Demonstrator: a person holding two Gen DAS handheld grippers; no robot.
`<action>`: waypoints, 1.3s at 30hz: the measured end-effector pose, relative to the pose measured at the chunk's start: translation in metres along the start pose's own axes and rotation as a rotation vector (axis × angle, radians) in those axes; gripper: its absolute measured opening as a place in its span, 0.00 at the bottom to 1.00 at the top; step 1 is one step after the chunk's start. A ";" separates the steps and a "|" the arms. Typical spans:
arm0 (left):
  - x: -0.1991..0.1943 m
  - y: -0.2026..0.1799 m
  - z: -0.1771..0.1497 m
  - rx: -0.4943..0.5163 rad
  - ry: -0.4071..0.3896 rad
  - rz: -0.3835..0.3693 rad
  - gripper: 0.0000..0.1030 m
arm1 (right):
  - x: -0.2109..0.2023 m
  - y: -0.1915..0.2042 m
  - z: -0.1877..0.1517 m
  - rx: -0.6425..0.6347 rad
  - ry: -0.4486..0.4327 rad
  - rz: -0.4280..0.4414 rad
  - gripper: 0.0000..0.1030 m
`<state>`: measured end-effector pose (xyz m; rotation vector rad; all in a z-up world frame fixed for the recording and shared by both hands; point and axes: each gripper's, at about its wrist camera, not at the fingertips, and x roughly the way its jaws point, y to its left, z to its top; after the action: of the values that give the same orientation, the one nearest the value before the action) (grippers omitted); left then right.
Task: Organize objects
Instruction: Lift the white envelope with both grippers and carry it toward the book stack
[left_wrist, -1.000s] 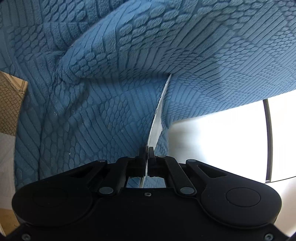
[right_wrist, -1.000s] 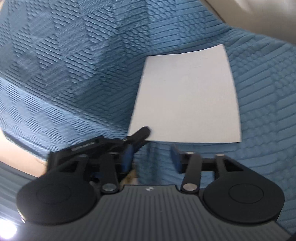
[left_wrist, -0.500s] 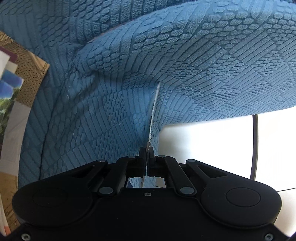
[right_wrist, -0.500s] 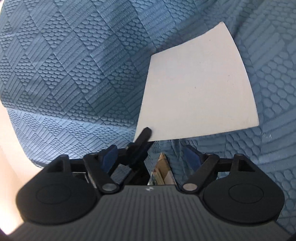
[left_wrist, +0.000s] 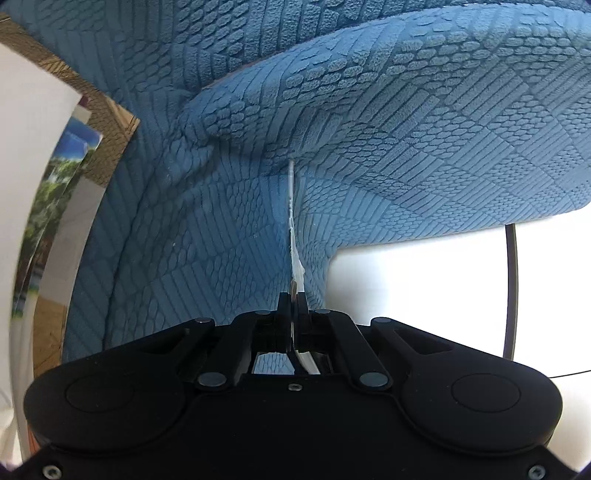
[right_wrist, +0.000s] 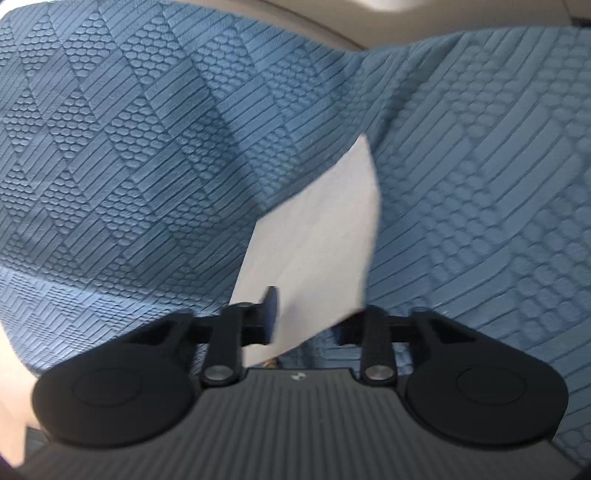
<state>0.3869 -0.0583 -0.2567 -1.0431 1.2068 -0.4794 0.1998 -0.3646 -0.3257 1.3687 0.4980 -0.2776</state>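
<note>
My left gripper (left_wrist: 292, 295) is shut on a thin white card (left_wrist: 291, 206), seen edge-on, standing upright between its fingers over the blue quilted cover (left_wrist: 406, 129). In the right wrist view a white card (right_wrist: 314, 251) lies tilted across my right gripper (right_wrist: 306, 321). The right jaws stand wide apart. The left fingertip (right_wrist: 271, 306) overlaps the card's lower left corner. The right finger is partly hidden by the card's edge. Whether this is the same card as in the left view, I cannot tell.
The blue textured cover (right_wrist: 147, 147) fills most of both views. At the left edge of the left wrist view are several photo cards (left_wrist: 55, 192) on a brown patterned surface (left_wrist: 110, 118). A bright white surface (left_wrist: 424, 288) with a dark cable (left_wrist: 511, 288) is at the right.
The left gripper has swung so more photo cards show at the left; its card now looks straight and edge-on. In the right view the white card has tilted and looks narrower, and the jaws spread wider.
</note>
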 end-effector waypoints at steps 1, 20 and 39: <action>-0.001 0.000 -0.003 0.001 -0.001 0.006 0.00 | -0.001 0.002 0.001 -0.009 -0.003 -0.014 0.17; -0.089 -0.003 -0.067 -0.036 -0.115 -0.044 0.01 | -0.053 0.061 -0.011 -0.302 0.168 0.020 0.11; -0.234 -0.029 -0.066 0.055 -0.281 -0.022 0.02 | -0.055 0.151 -0.068 -0.370 0.337 0.150 0.11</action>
<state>0.2543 0.0851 -0.1091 -1.0396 0.9294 -0.3674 0.2108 -0.2746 -0.1767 1.0845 0.6848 0.1673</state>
